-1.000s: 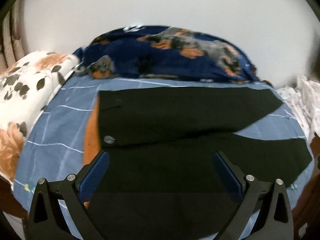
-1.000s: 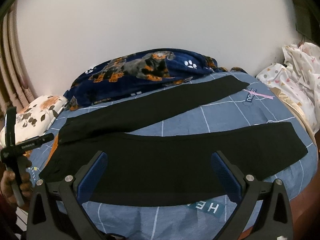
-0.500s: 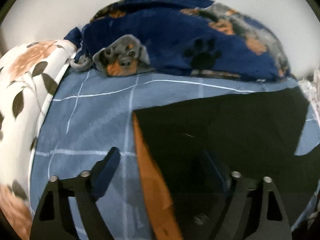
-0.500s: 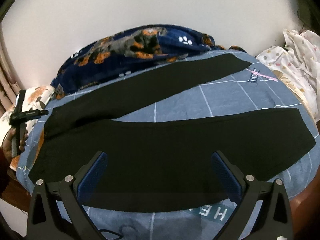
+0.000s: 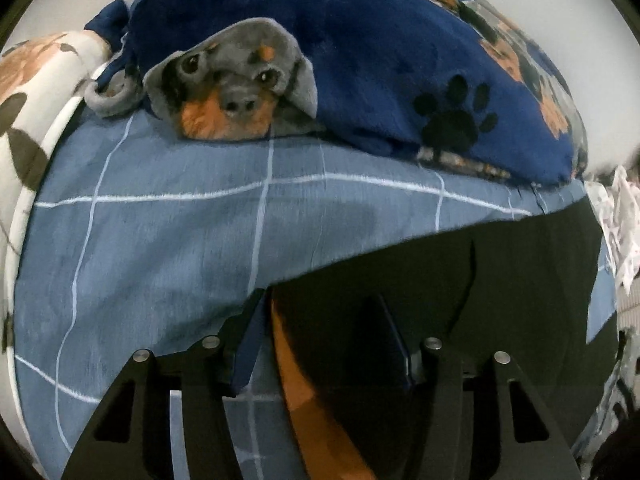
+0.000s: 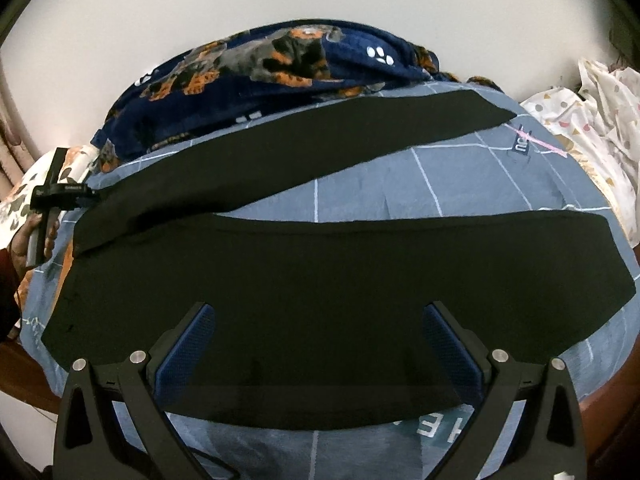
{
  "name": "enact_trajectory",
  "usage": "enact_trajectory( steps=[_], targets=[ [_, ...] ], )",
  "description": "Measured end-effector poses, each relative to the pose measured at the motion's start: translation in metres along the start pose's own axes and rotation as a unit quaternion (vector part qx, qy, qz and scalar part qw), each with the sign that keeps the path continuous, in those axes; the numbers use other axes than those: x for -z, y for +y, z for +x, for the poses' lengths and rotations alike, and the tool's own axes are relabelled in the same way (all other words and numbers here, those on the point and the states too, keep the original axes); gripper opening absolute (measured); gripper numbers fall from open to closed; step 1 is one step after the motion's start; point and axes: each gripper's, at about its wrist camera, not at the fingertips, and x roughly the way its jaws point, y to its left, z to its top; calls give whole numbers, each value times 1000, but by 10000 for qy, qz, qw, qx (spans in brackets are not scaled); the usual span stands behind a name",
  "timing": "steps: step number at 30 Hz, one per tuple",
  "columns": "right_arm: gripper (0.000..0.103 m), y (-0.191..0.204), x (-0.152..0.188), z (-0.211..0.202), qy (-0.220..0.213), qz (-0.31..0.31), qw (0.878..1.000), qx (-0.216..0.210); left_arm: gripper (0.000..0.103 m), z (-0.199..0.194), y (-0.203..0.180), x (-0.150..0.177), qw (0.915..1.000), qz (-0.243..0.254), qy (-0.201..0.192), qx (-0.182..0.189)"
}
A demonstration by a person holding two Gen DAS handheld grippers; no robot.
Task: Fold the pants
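Observation:
Black pants [image 6: 320, 256] lie spread flat on the blue checked bed sheet [image 6: 440, 176], legs apart toward the right. In the left wrist view the waist corner of the pants [image 5: 460, 288] shows an orange inner lining [image 5: 296, 380]. My left gripper [image 5: 320, 332] is low at that far waist corner, its jaws partly closed astride the edge; the right finger lies on the black cloth. It also shows in the right wrist view [image 6: 86, 196] at the left. My right gripper [image 6: 320, 344] is open above the near leg, holding nothing.
A navy dog-print blanket [image 5: 380, 60] is heaped along the wall behind the pants. A floral pillow [image 5: 28, 92] lies at the left. A crumpled white patterned cloth [image 6: 592, 120] lies at the right. The bed's wooden edge [image 6: 24, 384] runs along the front.
My left gripper has moved forward and down to the far waist corner of the pants and its jaws have narrowed. My right gripper has edged closer over the near leg.

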Motion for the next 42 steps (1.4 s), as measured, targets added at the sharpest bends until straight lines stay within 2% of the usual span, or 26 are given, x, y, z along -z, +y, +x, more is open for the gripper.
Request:
enact_trajectory(
  steps=[4, 5, 6, 7, 10, 12, 14, 18, 21, 23, 26, 30, 33, 35, 37, 38, 39, 40, 42],
  targets=[
    [103, 7, 0, 4, 74, -82, 9999, -29, 50, 7, -17, -7, 9987, 307, -106, -394],
    [103, 9, 0, 4, 74, -120, 9999, -28, 41, 5, -20, -5, 9980, 408, -173, -451],
    [103, 10, 0, 4, 68, -155, 9999, -25, 25, 4, -21, -5, 9980, 419, -204, -430],
    [103, 11, 0, 3, 59, -167, 9998, -25, 16, 1, -21, -3, 9983, 392, -261, -341],
    [103, 11, -3, 3, 46, -164, 9998, -35, 13, -15, -21, 6, 9979, 225, -520, -312],
    [103, 11, -9, 3, 30, -187, 9997, -151, 12, -34, -30, 16, 9958, 281, -793, -367],
    [103, 10, -19, 1, -23, -96, 9991, -407, 11, -60, -46, 30, 9926, 297, -1136, -317],
    [103, 9, -57, 1, -167, 223, 9910, -1313, 11, -112, -79, 63, 9826, 444, -1795, -174],
    [103, 8, -95, 16, -123, 664, 9704, -2319, 11, -150, -99, 92, 9733, 512, -2232, 140],
    [103, 9, -117, 35, 44, 994, 9542, -2820, 11, -171, -112, 120, 9682, 620, -2409, 275],
    [103, 7, -144, 70, 320, 1516, 9332, -3242, 11, -183, -122, 153, 9672, 589, -2422, 499],
    [100, 4, -170, 122, 717, 2185, 9032, -3623, 11, -191, -132, 189, 9702, 503, -2274, 663],
    [92, 1, -182, 151, 854, 2563, 8927, -3608, 11, -188, -139, 211, 9745, 500, -2084, 667],
    [82, -1, -190, 170, 1015, 2728, 8912, -3480, 11, -184, -140, 220, 9770, 453, -1964, 701],
    [56, -3, -195, 189, 1203, 2840, 8893, -3378, 11, -180, -141, 225, 9788, 409, -1868, 727],
    [46, -3, -197, 198, 1290, 2819, 8908, -3322, 11, -178, -141, 228, 9800, 382, -1812, 724],
    [25, -3, -199, 204, 1345, 2798, 8948, -3209, 11, -175, -141, 230, 9814, 358, -1751, 701],
    [10, -4, -201, 207, 1345, 2774, 8974, -3155, 11, -173, -140, 230, 9824, 337, -1704, 685],
    [8, -6, -200, 198, 1155, 2712, 9039, -3100, 11, -169, -136, 230, 9844, 259, -1606, 663]
  ],
)
